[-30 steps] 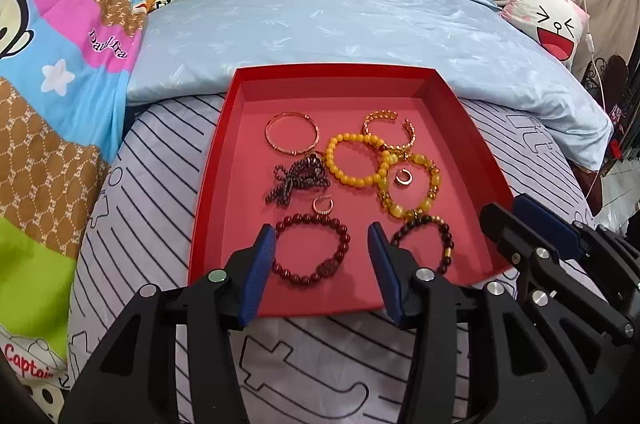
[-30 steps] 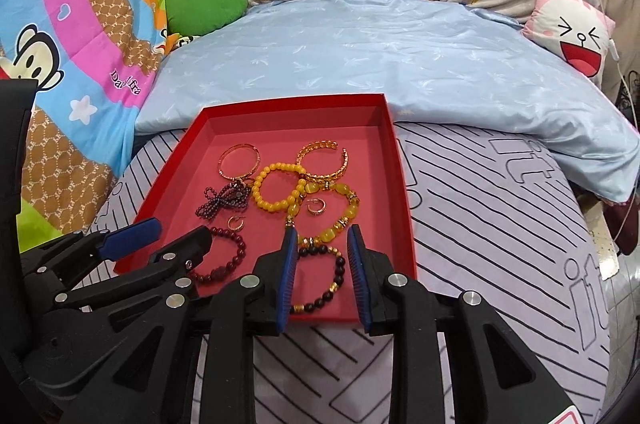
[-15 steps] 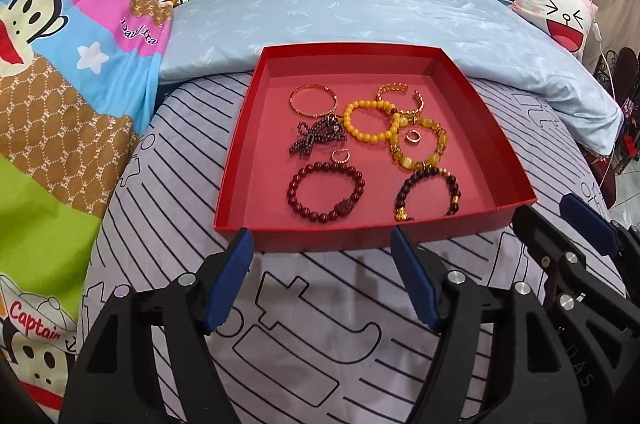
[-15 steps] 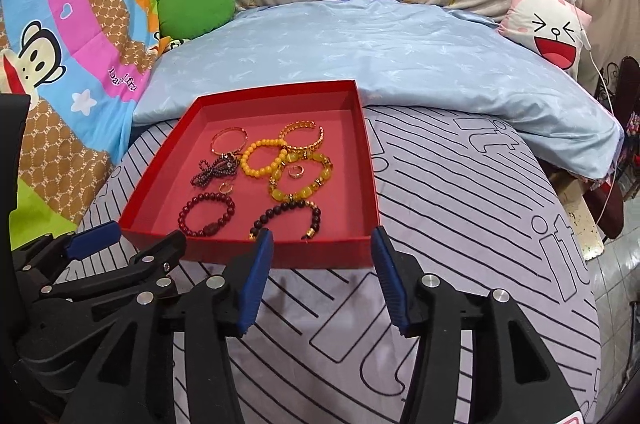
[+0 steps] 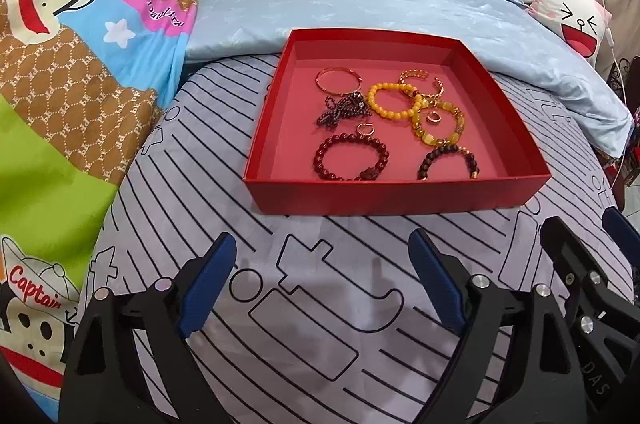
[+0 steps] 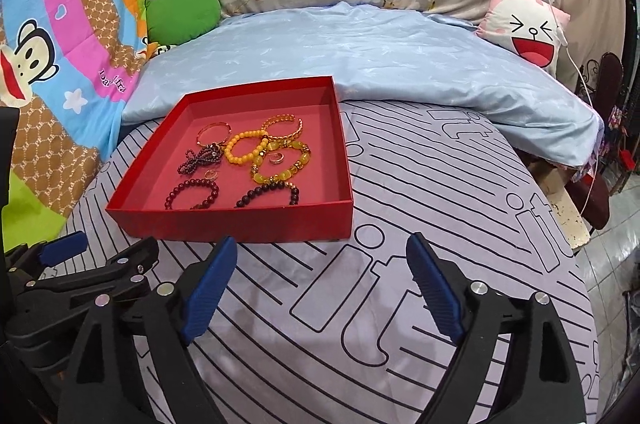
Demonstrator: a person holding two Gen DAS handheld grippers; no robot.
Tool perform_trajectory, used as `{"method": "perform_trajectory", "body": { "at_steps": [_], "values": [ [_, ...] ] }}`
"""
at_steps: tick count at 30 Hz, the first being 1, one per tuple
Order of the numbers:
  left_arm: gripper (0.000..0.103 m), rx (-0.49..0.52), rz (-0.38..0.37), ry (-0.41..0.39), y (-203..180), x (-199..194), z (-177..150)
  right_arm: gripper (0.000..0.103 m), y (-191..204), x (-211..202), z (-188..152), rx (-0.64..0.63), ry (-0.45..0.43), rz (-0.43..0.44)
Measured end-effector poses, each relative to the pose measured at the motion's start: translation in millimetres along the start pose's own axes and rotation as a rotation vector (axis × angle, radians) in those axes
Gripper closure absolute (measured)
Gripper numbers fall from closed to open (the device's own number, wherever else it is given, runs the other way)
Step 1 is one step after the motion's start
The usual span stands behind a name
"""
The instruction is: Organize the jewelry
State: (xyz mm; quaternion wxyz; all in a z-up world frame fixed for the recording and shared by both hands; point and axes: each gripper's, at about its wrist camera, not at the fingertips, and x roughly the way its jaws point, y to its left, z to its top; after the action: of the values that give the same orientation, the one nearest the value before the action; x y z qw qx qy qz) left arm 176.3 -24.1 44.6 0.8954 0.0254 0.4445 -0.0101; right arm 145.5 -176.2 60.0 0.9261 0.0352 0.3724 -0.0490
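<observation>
Red tray point(image 5: 396, 194) on the bed: bracelets and rings gathered inside, looks nearly finished; left gripper point(image 5: 324, 288) and right gripper point(image 6: 322, 286) just spread wide, both empty.

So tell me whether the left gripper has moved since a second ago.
Yes. The left gripper has pulled back from over the red tray to the striped sheet in front of it; its jaws have just been opening, with nothing between them.

My left gripper point(image 5: 322, 284) points down and forward, its jaws wide after just opening, nothing between the blue pads point(image 5: 208, 284). My right gripper point(image 6: 322, 284) is beside it on the right, angled the same way, jaws likewise just opened wide and empty.
</observation>
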Motion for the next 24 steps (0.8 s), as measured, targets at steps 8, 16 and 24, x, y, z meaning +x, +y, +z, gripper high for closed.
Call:
{"method": "perform_trajectory", "body": {
  "at_steps": [8, 16, 24],
  "values": [
    [0.014, -0.012, 0.03, -0.007, 4.9, 0.9, -14.7, 0.019, 2.8, 2.0, -10.9, 0.002, 0.04, -0.003],
    [0.012, -0.014, 0.045, -0.004, 8.3, 2.0, -21.0, 0.006, -3.7, 9.6, -19.6, 0.058, 0.103, 0.052],
    [0.009, -0.018, 0.051, -0.005, 8.8, 2.6, -24.5, 0.006, -1.7, 6.2, -22.6, 0.031, 0.068, 0.034]
  ]
}}
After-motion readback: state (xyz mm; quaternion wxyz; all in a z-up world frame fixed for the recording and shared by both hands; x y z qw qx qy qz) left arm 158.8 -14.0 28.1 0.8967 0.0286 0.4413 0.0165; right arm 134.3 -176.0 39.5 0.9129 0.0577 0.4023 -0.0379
